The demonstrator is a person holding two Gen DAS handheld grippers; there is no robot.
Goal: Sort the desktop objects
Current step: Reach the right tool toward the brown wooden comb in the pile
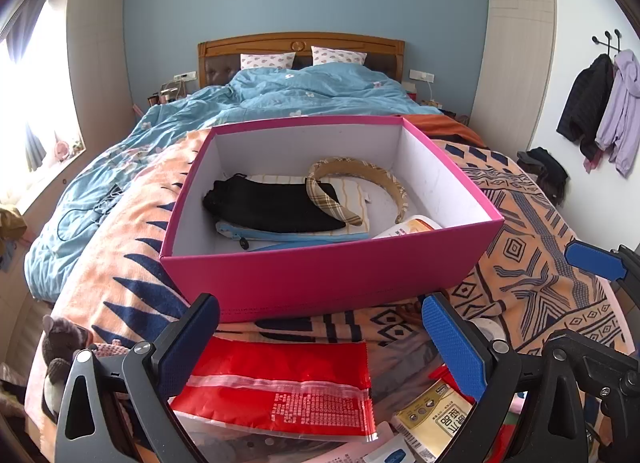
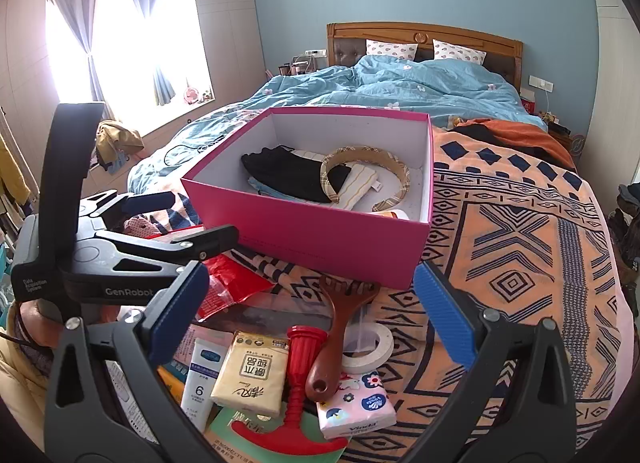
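Observation:
A pink box (image 1: 320, 283) stands on the patterned blanket. It holds a black pouch (image 1: 272, 203), a plaid headband (image 1: 360, 173), a striped cloth and a blue case. My left gripper (image 1: 320, 329) hovers open above a red plastic bag (image 1: 280, 379) in front of the box. My right gripper (image 2: 310, 305) is open over a pile: a wooden comb (image 2: 340, 327), a tape roll (image 2: 370, 345), a red-handled tool (image 2: 298, 379), a yellow tissue pack (image 2: 252, 375), a white tube (image 2: 198, 383) and a floral tissue pack (image 2: 356, 407). Nothing is held.
The patterned blanket (image 2: 520, 263) stretches bare to the right of the box. Behind it lies a blue duvet (image 1: 300, 95) below the headboard. A plush toy (image 1: 60, 347) sits at the bed's left edge. Jackets (image 1: 600, 103) hang on the right wall.

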